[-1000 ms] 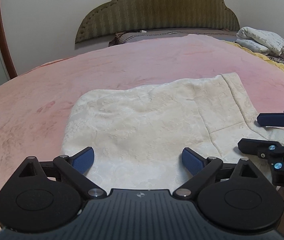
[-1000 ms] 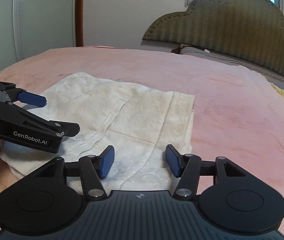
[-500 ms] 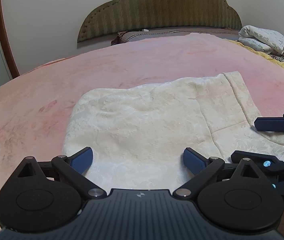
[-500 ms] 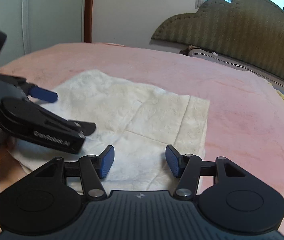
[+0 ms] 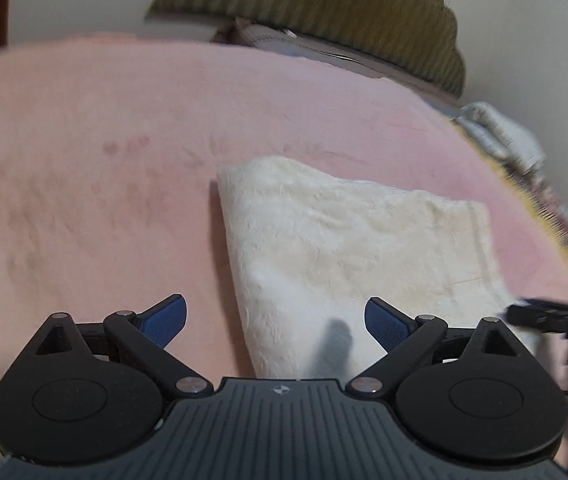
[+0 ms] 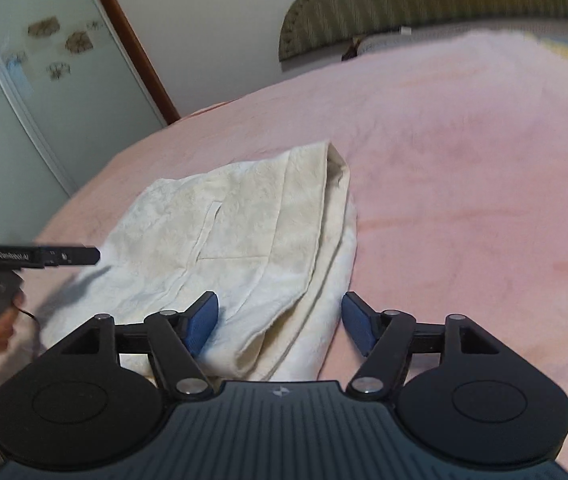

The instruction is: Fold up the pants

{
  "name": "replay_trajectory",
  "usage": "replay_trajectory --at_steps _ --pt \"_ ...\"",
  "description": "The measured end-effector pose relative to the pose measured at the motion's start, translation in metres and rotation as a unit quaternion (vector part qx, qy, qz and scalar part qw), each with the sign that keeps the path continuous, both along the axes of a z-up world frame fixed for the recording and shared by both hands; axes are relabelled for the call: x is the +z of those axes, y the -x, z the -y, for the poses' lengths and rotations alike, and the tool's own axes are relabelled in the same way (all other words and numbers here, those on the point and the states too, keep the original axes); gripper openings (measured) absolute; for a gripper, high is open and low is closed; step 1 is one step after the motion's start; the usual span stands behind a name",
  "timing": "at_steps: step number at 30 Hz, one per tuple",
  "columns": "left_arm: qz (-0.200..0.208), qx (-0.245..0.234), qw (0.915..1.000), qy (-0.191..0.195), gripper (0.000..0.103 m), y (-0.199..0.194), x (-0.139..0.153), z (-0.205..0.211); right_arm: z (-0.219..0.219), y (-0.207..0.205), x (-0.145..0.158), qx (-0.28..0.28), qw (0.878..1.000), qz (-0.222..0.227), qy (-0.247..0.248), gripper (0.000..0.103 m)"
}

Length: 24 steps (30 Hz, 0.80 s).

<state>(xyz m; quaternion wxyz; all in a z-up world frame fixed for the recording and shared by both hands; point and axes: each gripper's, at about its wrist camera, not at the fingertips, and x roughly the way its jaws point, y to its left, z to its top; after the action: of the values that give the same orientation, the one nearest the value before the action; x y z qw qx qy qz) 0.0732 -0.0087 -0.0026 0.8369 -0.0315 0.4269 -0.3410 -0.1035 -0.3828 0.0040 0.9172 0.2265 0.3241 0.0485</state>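
Pink bed (image 5: 83,140), folded cream pants (image 5: 344,248) on it, pillows (image 5: 500,136) at far edge

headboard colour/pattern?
Olive green headboard with vertical stripes and a scalloped edge; it shows best in the right wrist view.

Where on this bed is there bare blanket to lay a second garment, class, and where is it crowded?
The pink blanket lies bare between the folded pants and the headboard, and to the pants' right in the right wrist view. It is also bare left of the pants in the left wrist view. The near edge is crowded: both open claws, left and right.
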Motion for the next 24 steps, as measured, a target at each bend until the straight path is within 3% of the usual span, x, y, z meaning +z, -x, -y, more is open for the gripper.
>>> replay_trajectory --at_steps 2,4,7,11,16,18,20,21,23,24 --pt "-0.053 -0.022 0.9968 0.056 0.097 -0.011 -0.009 -0.011 0.012 -0.004 -0.007 0.016 0.999 -0.005 -0.041 0.07" --pt "-0.103 -0.039 0.9881 0.107 0.097 -0.021 -0.02 -0.017 0.023 -0.009 -0.014 0.037 0.996 -0.009 -0.076 0.07" --pt "-0.138 -0.054 0.9766 0.156 0.098 -0.03 -0.035 -0.016 0.04 -0.015 -0.021 0.076 0.989 -0.009 -0.125 0.07" --pt "-0.139 -0.072 0.9725 0.172 0.101 -0.034 -0.04 -0.005 0.062 -0.027 -0.033 0.112 0.974 -0.002 -0.198 0.07" --pt "-0.144 -0.072 0.9705 0.18 0.1 -0.039 -0.044 0.012 0.066 -0.047 -0.034 0.129 0.97 0.009 -0.207 0.069" --pt "-0.141 -0.069 0.9709 0.181 0.1 -0.038 -0.044 0.018 0.062 -0.057 -0.034 0.129 0.971 0.011 -0.202 0.062" --pt "-0.131 -0.066 0.974 0.173 0.09 -0.035 -0.043 0.023 0.056 -0.067 -0.035 0.12 0.975 0.0 -0.187 0.039" --pt "-0.122 -0.065 0.9771 0.162 0.083 -0.033 -0.041 0.025 0.055 -0.07 -0.036 0.116 0.976 -0.006 -0.183 0.037" --pt "-0.104 -0.058 0.9851 0.124 0.051 -0.029 -0.04 0.028 0.052 -0.07 -0.036 0.111 0.978 -0.001 -0.179 0.035" --pt "-0.1 -0.054 0.9867 0.116 0.047 -0.031 -0.04 0.029 0.051 -0.067 -0.035 0.108 0.979 0.0 -0.175 0.034"
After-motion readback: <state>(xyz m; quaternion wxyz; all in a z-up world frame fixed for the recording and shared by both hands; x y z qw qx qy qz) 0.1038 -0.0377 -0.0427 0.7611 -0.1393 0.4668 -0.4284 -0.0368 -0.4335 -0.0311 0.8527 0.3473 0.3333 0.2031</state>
